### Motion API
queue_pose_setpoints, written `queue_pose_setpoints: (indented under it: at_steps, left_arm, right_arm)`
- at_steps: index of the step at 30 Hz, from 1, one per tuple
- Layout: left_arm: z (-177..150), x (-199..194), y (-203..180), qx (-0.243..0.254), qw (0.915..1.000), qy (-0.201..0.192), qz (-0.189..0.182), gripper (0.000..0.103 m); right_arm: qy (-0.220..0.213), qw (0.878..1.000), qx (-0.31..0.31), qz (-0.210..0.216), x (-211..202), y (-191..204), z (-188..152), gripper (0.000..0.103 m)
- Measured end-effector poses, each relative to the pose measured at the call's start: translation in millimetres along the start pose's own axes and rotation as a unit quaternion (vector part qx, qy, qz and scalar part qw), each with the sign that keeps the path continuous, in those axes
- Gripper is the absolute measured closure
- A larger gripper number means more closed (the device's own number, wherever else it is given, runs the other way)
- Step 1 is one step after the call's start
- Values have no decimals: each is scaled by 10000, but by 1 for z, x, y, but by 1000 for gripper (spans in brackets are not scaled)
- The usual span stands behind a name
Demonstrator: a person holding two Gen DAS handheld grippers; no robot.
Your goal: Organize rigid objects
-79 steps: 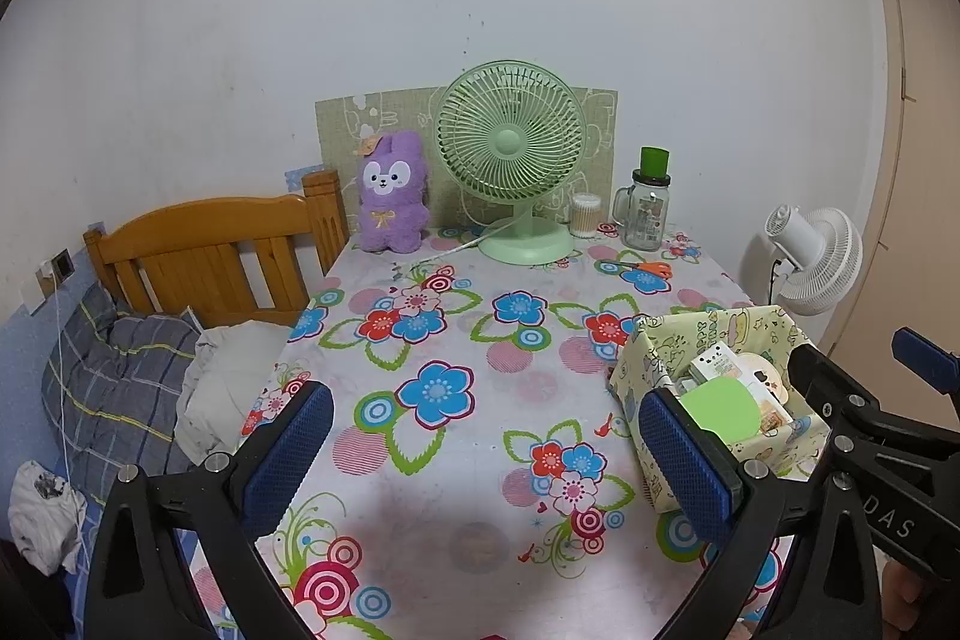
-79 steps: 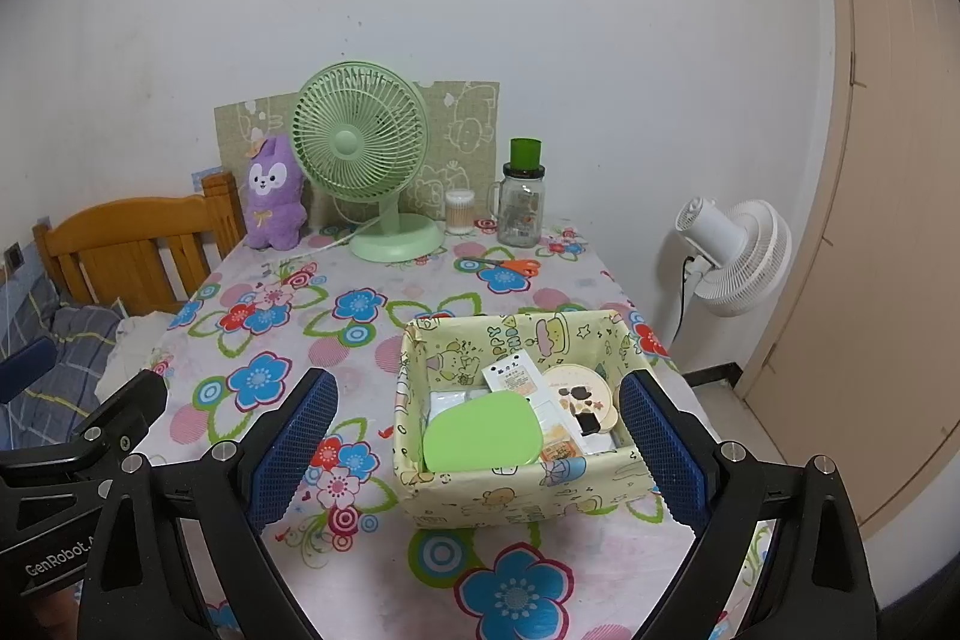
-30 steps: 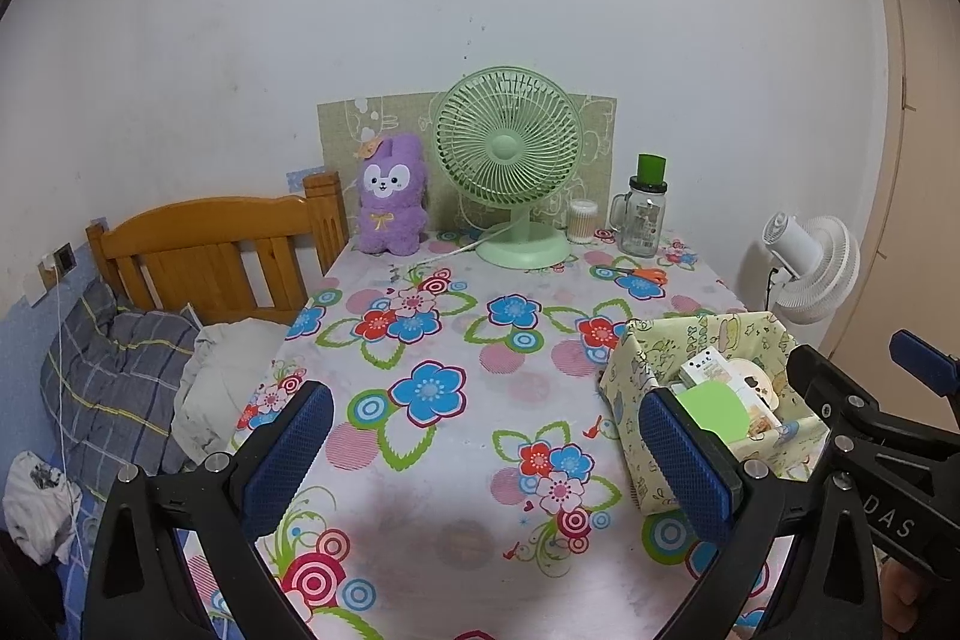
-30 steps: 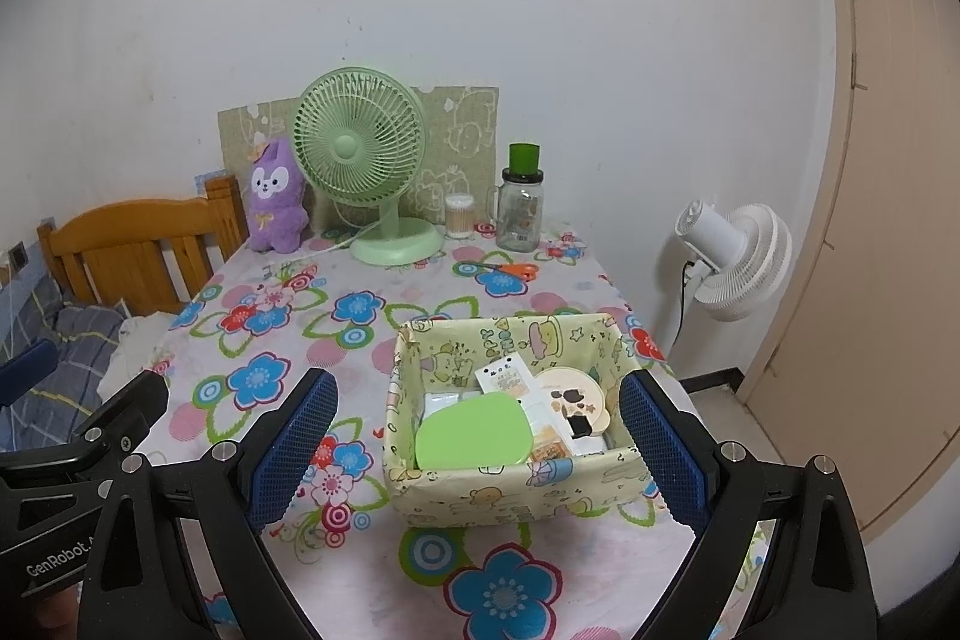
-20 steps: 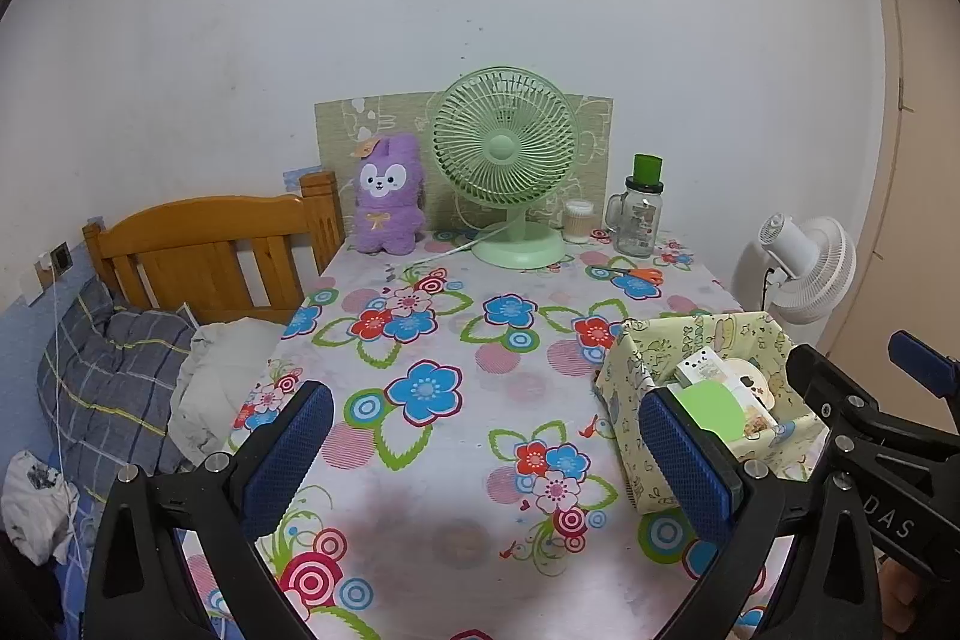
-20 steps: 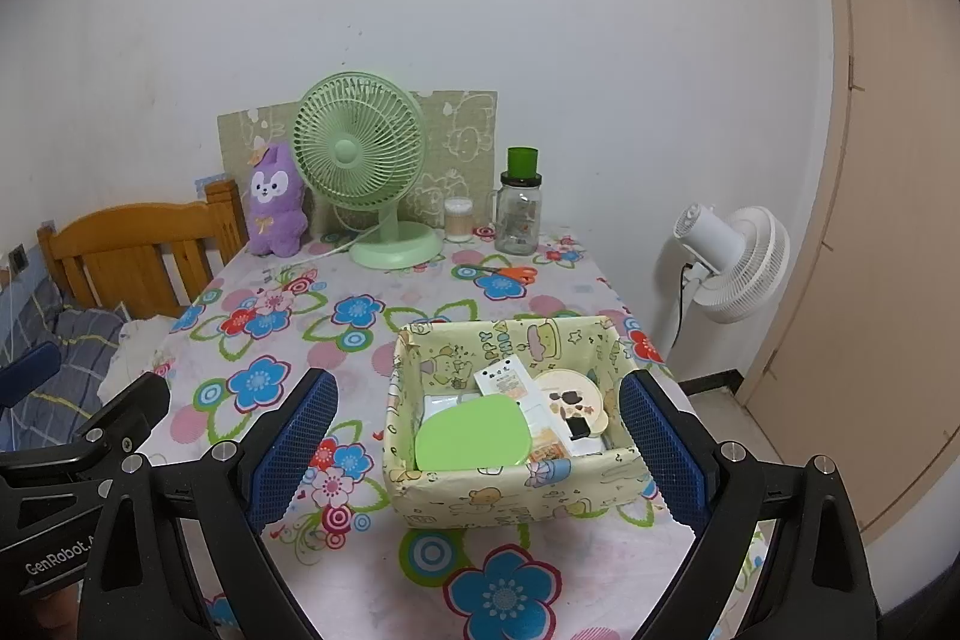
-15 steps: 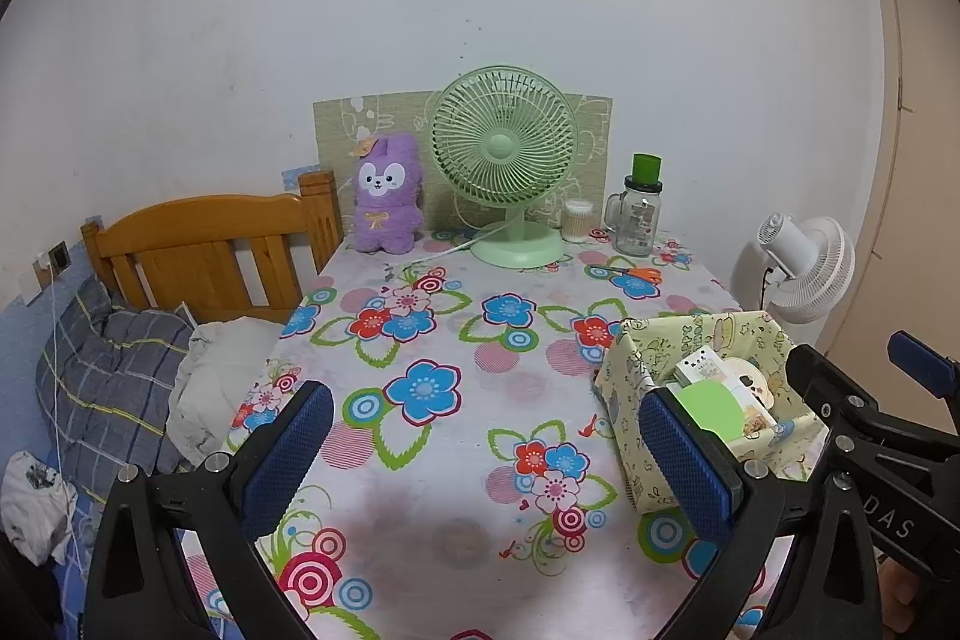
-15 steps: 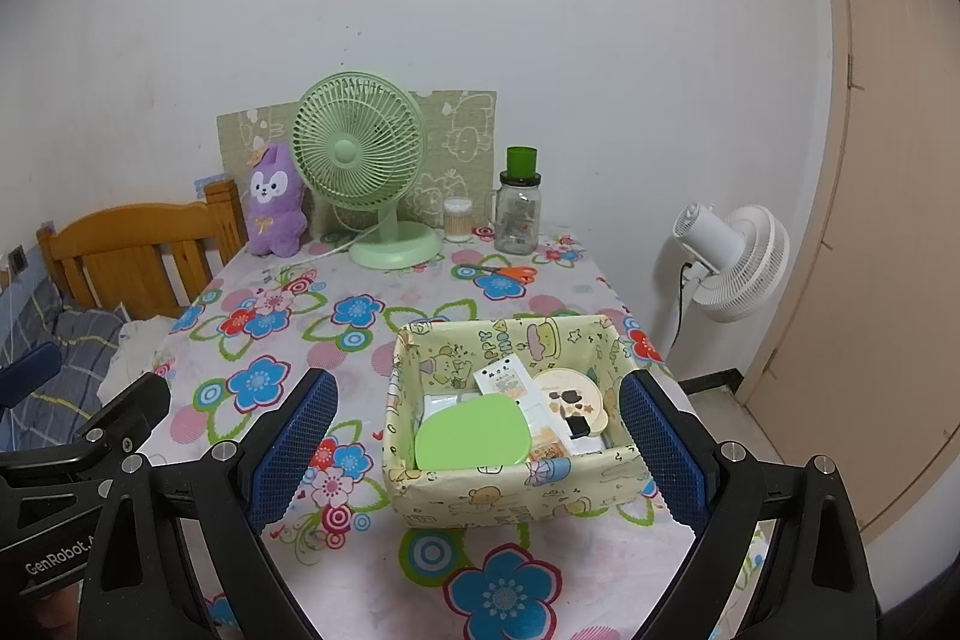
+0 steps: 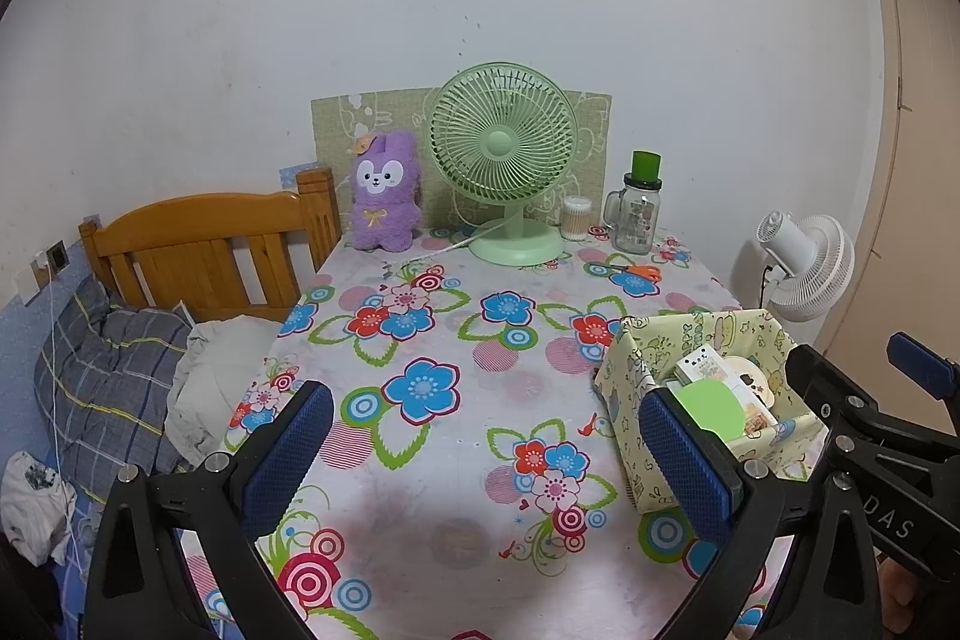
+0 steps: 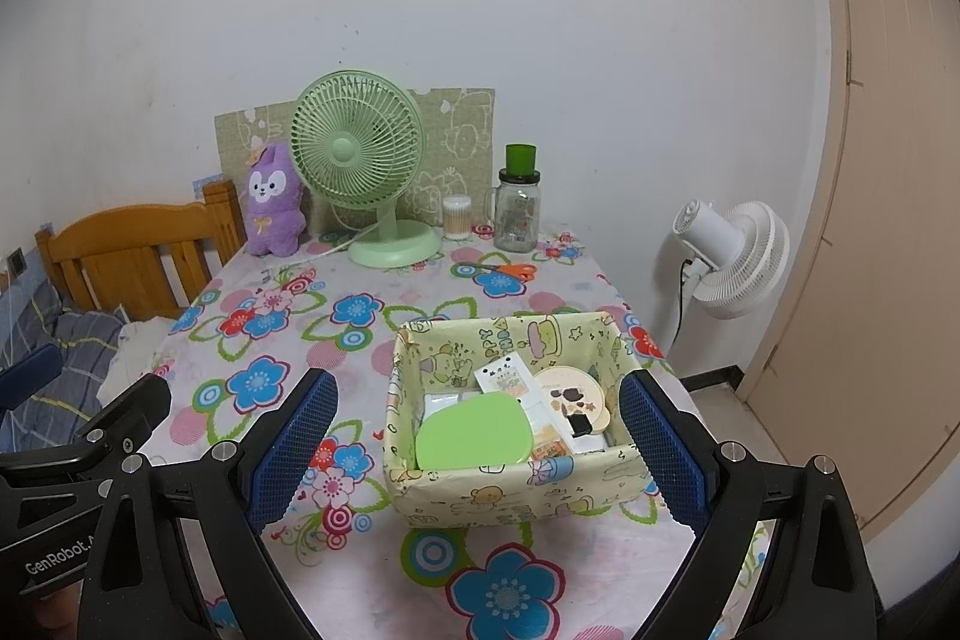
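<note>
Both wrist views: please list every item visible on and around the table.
storage box: one, yellow cartoon print, table front right
lid: one, green, inside box
desk fan: one, green, table rear
plush toy: one, purple, beside fan
jar: one, clear, green cap, rear
scissors: one, orange handles, before jar
floor fan: one, white, right of table
headboard: one, wooden, left
left hand-held gripper: open
right hand-held gripper: open

Left hand-held gripper (image 9: 489,451) gapes wide above floral table (image 9: 456,340).
</note>
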State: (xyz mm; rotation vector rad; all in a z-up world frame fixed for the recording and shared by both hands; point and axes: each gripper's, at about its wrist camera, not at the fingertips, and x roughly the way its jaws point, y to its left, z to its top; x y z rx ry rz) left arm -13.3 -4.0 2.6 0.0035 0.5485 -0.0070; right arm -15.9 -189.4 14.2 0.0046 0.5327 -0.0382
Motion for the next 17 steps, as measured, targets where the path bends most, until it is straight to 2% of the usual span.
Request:
queue_pose_setpoints:
  at_steps: [17]
  left_arm:
    - [-5, 7, -1, -15, 10000, 74, -4, 0]
  right_arm:
    - [71, 10000, 13, -13, 6, 1, -3, 6]
